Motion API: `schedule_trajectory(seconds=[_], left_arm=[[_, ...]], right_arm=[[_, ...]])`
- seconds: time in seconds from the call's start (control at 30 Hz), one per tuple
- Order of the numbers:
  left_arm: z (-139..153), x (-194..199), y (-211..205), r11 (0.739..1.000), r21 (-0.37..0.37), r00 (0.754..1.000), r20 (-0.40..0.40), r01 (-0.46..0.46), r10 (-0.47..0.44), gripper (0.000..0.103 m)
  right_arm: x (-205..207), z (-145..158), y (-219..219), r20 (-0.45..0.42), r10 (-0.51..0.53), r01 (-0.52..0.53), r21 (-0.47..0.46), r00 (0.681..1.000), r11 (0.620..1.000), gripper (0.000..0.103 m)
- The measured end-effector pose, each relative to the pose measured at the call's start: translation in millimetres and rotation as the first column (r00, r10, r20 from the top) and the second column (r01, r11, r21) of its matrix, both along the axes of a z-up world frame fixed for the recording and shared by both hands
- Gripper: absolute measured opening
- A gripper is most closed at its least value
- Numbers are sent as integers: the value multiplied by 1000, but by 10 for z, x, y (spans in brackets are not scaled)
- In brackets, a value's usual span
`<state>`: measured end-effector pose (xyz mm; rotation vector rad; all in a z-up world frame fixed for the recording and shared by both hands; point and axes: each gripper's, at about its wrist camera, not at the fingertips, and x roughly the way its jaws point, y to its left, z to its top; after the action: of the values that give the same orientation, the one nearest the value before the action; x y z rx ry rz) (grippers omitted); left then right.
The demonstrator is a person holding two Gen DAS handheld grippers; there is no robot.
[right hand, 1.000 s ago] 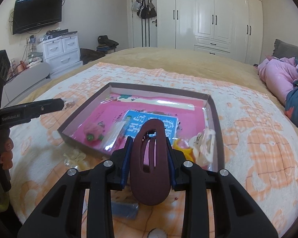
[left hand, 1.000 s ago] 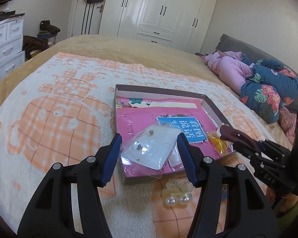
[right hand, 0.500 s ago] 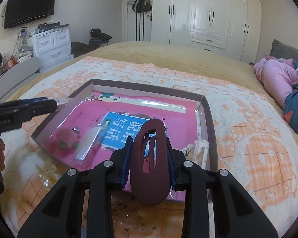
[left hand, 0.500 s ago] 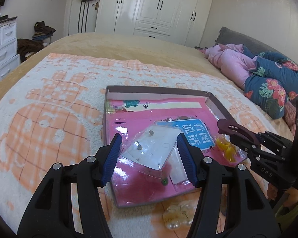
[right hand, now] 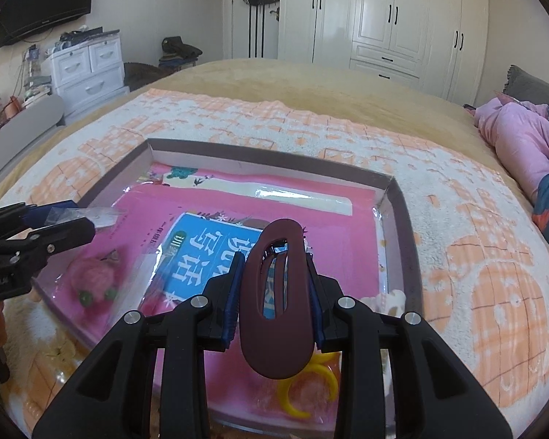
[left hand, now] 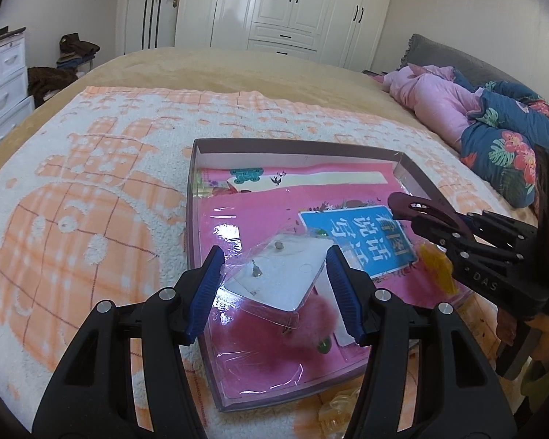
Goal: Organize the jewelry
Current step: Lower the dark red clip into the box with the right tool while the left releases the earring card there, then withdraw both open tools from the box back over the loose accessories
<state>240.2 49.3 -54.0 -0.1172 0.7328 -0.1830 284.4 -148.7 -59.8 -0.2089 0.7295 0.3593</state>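
Note:
My left gripper (left hand: 274, 291) is shut on a clear packet with a white earring card (left hand: 280, 278) and holds it over the near left part of the shallow grey box (left hand: 296, 146). My right gripper (right hand: 274, 298) is shut on a dark maroon hair clip (right hand: 276, 303) above the box's near right part. The box (right hand: 260, 155) has a pink lining with a blue label (right hand: 208, 256). In it lie a fluffy pink hair piece (left hand: 285, 333), also in the right wrist view (right hand: 93, 278), and a yellow clip (right hand: 303, 387). The right gripper shows in the left wrist view (left hand: 439, 226).
The box lies on an orange-and-white blanket (left hand: 91, 190) on a bed. A pale clip (left hand: 338, 406) lies on the blanket by the box's near edge. A cream clip (right hand: 386, 301) sits at the box's right wall. Pink and floral bedding (left hand: 494, 120) is piled at the right.
Both grippers have moved forward over the box, each still holding its item. The box fills more of both views.

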Motion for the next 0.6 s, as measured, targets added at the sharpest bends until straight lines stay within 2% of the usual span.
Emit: schedule_trajectory(seconds=[0.33, 0.37, 0.43, 0.47, 0.5, 0.57, 0.6], left_arm=[[-35, 24, -18, 1000, 4, 1000, -9, 10, -10, 49], [-30, 24, -22, 1000, 2, 1000, -9, 11, -11, 49], [-22, 18, -25, 1000, 1, 1000, -8, 12, -12, 51], [-22, 18, -24, 1000, 0, 1000, -9, 11, -11, 53], [-15, 13, -26, 1000, -2, 1000, -8, 10, -10, 57], [2, -6, -27, 1000, -6, 1000, -6, 8, -8, 58], [13, -14, -31, 1000, -7, 1000, -4, 6, -6, 59]], right_arm=[[135, -101, 35, -55, -22, 22, -3, 998, 1000, 30], [135, -102, 26, -59, -24, 24, 1, 998, 1000, 32], [127, -101, -4, -65, -34, 34, 9, 997, 999, 44], [121, -96, -25, -68, -39, 41, 18, 997, 999, 53], [108, -88, -52, -69, -48, 50, 31, 996, 998, 55], [64, -58, -111, -64, -56, 60, 53, 996, 997, 56], [28, -36, -140, -56, -59, 62, 59, 997, 996, 61]])
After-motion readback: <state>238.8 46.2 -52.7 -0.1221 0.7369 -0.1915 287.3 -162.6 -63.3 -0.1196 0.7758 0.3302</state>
